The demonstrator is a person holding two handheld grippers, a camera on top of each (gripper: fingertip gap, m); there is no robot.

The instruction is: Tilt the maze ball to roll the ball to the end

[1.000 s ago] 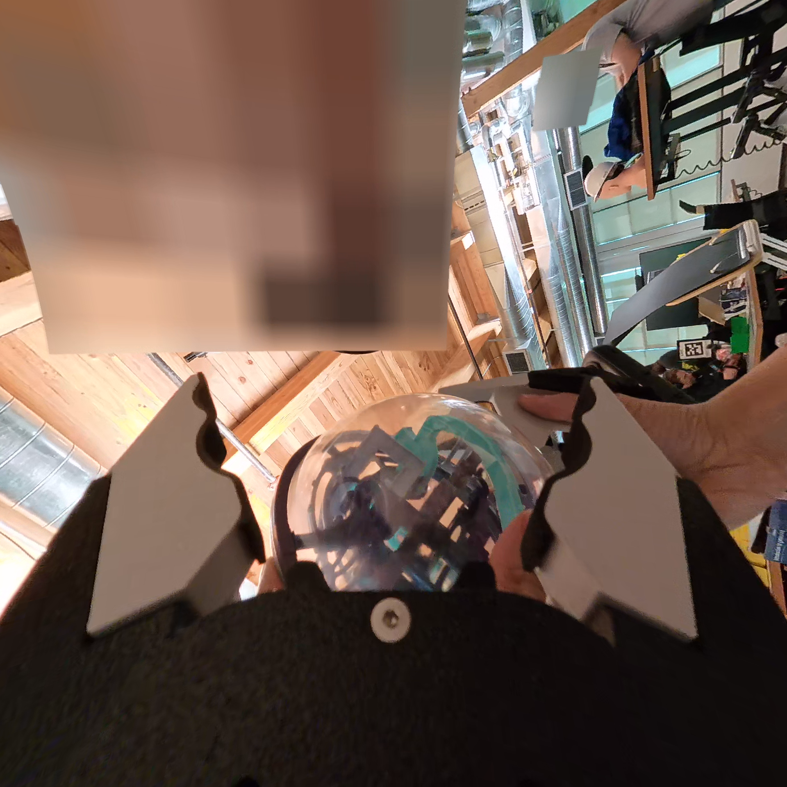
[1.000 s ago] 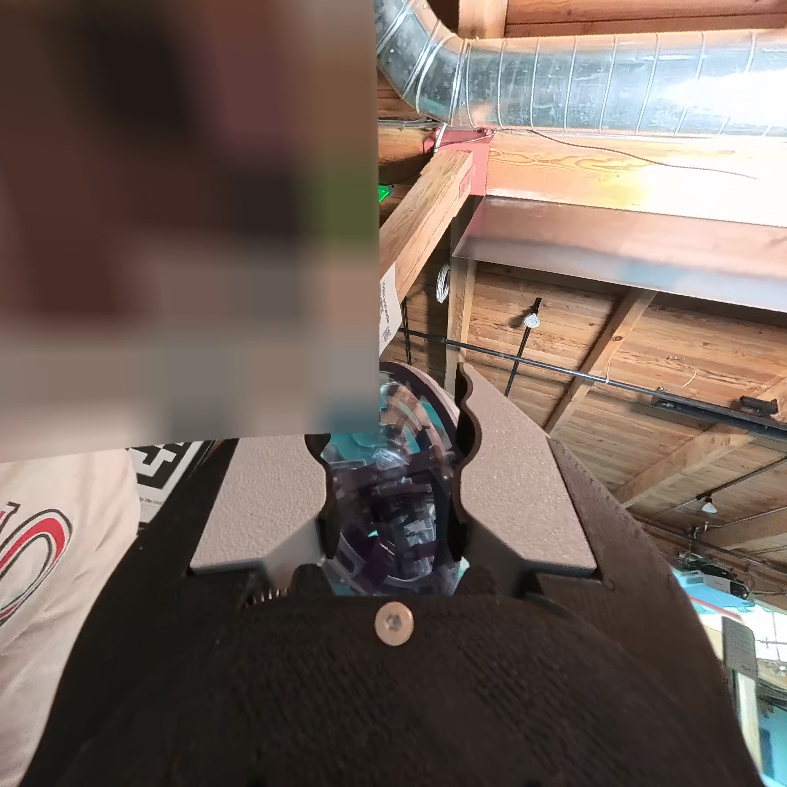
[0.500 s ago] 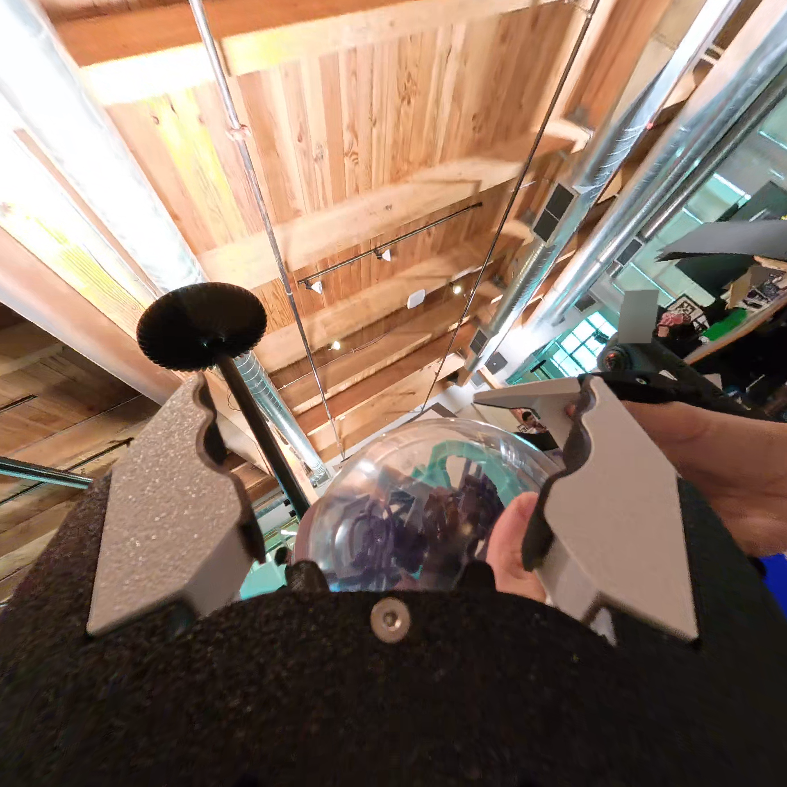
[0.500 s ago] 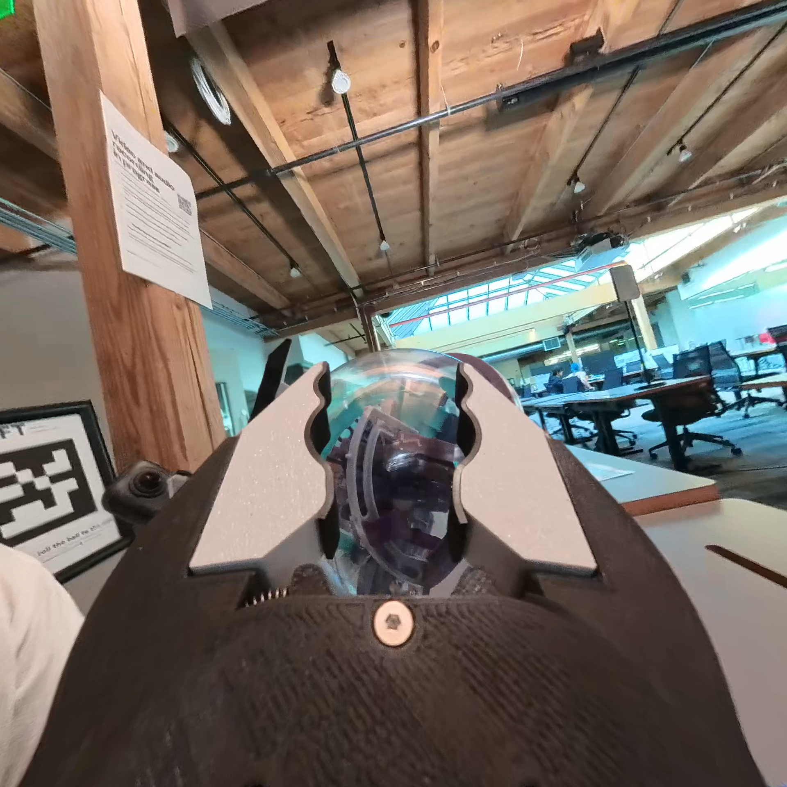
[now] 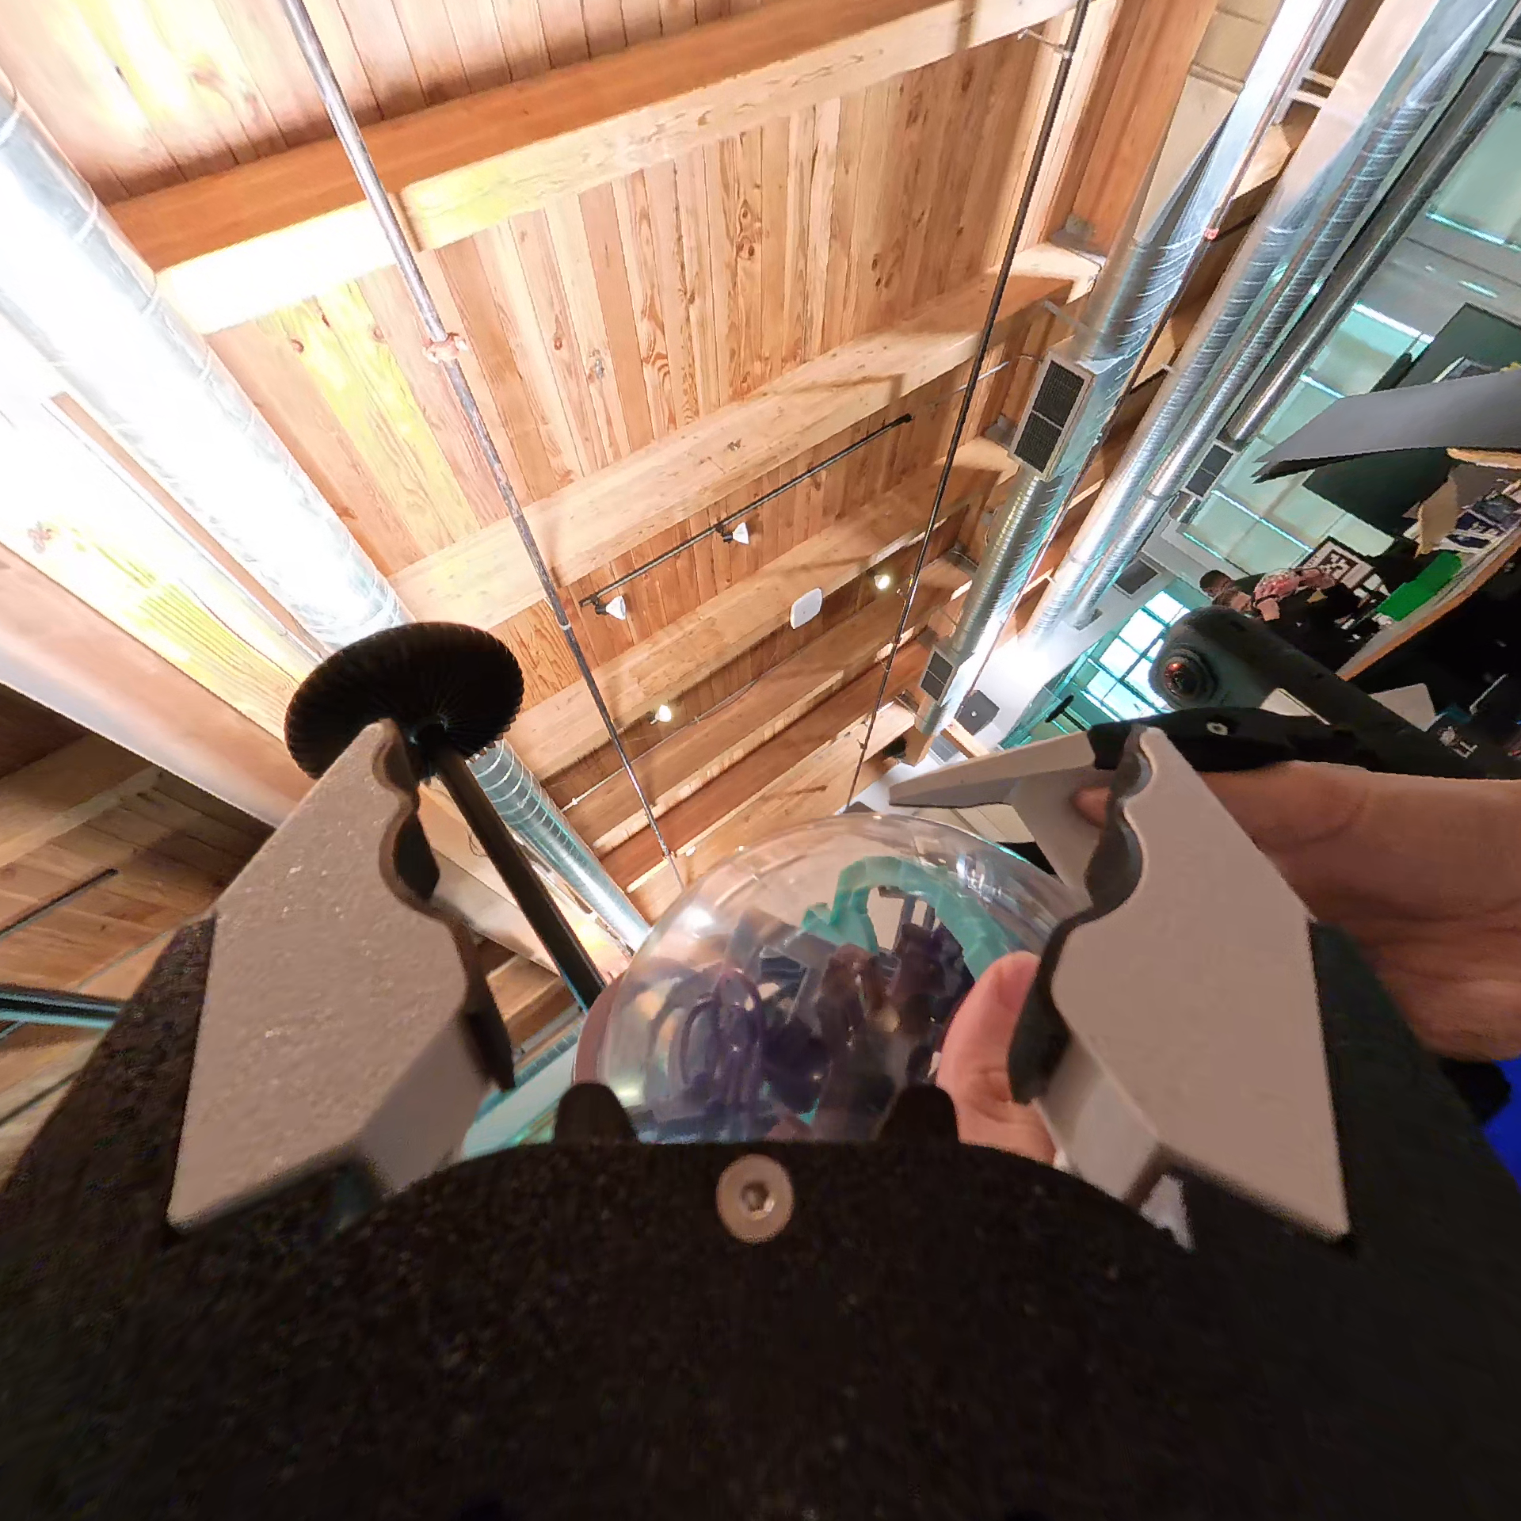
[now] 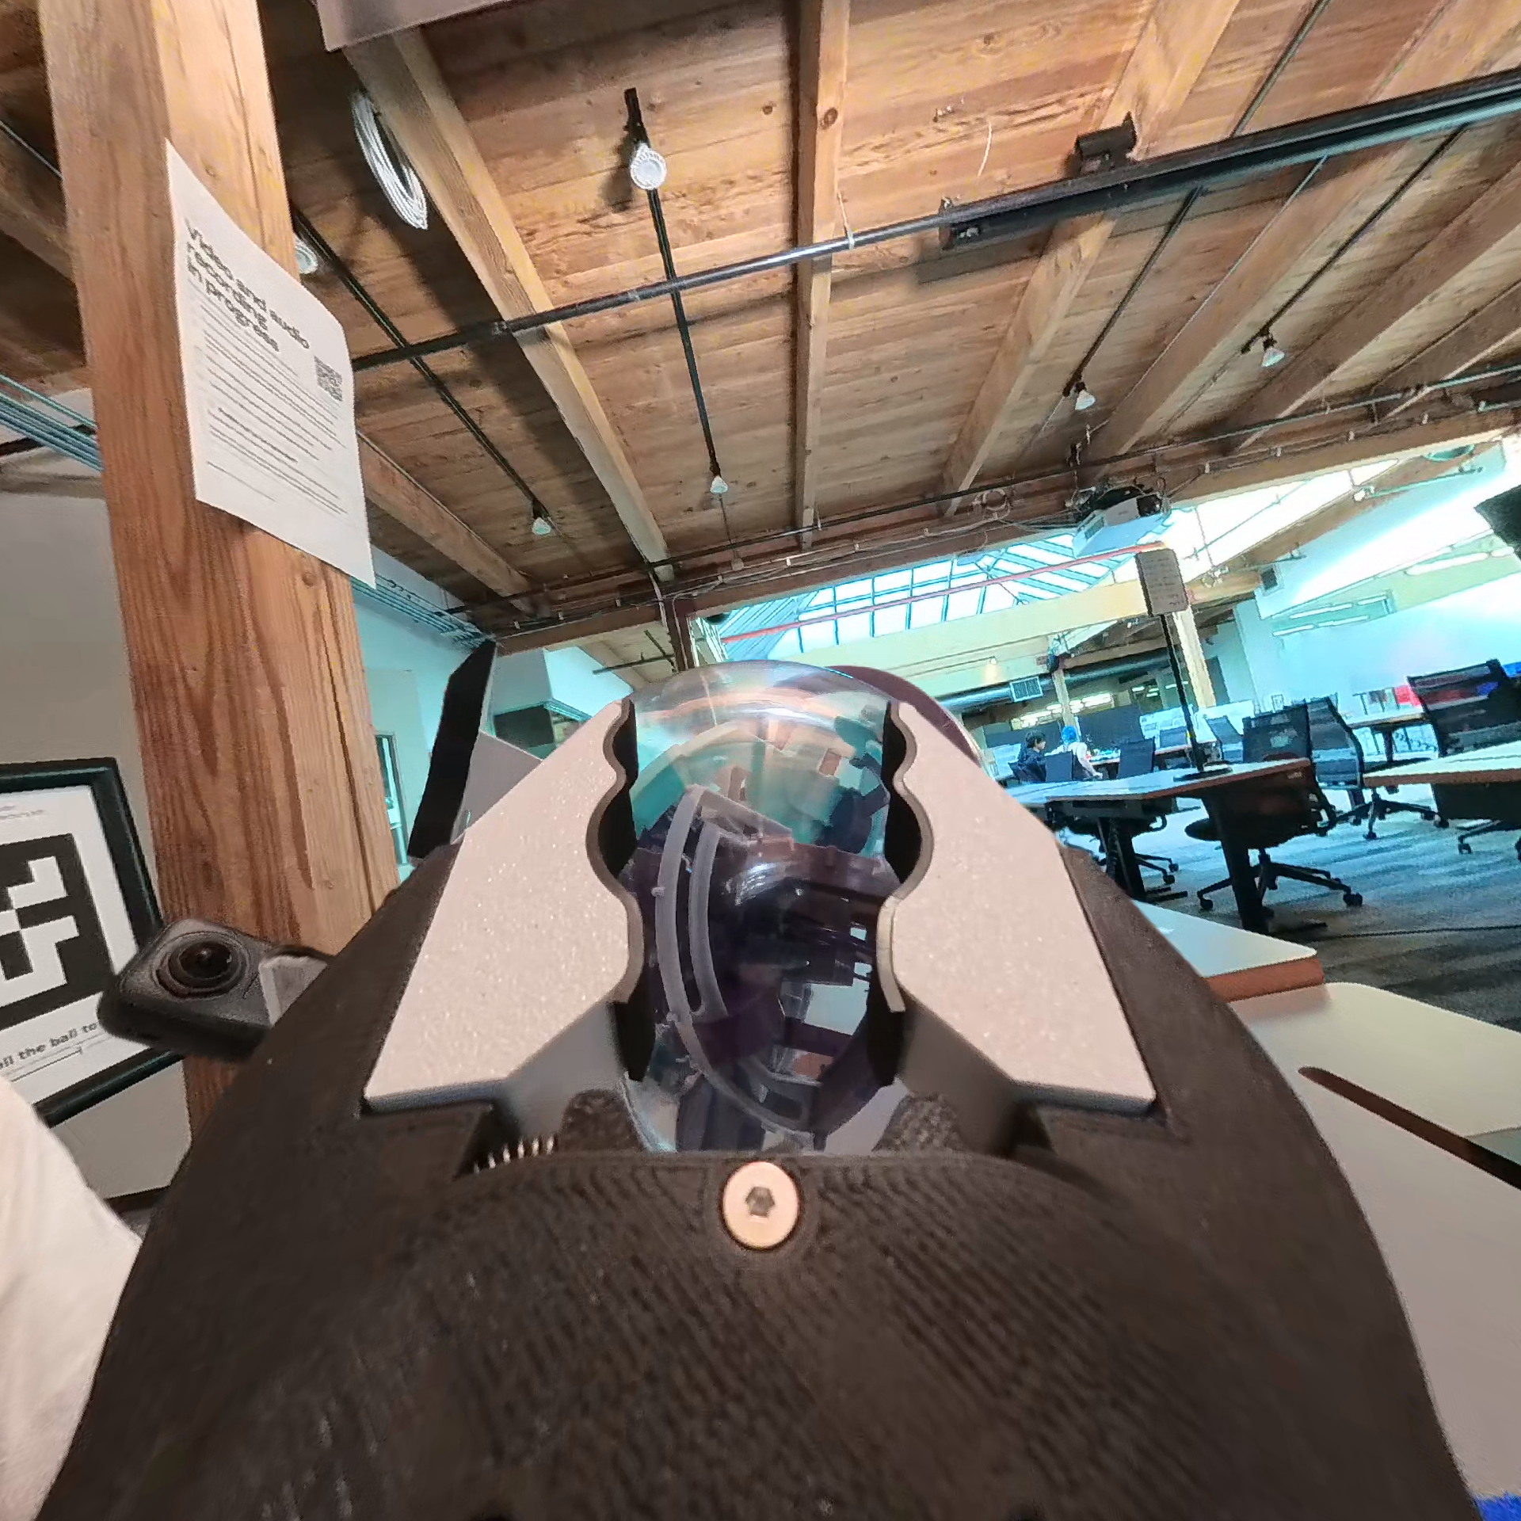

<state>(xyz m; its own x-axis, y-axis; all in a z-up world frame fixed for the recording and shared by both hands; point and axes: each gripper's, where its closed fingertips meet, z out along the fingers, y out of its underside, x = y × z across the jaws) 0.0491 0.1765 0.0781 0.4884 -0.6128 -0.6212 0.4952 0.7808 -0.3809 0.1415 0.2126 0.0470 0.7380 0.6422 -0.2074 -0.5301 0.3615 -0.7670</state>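
- Right tool (image 6: 757, 823) is clamped on the maze ball (image 6: 753, 856), a clear sphere with teal and purple tracks inside, both dark pads pressed to its sides; the sphere is held up in the air toward the wooden ceiling.
- Left tool (image 5: 765, 790) stands wide apart, its fingers (image 5: 329, 946) on either side of the sphere and, as far as shows, clear of its shell, gripping nothing.
- Risk, as I judge it: the shell is smooth and round, so a sharp tilt could twist it in the pads or let it slip out.
- Another risk: a quick tilt may throw the small inner ball off its track; that ball cannot be made out here.
- Around: a wooden post (image 6: 222, 658) with a paper notice, and a white surface (image 6: 1416, 1136) to the right.
- Obstruction: a bare hand (image 5: 1358, 889) and thumb at the sphere crowd the left tool's right finger; a black disc on a rod (image 5: 403, 700) stands by its left finger.
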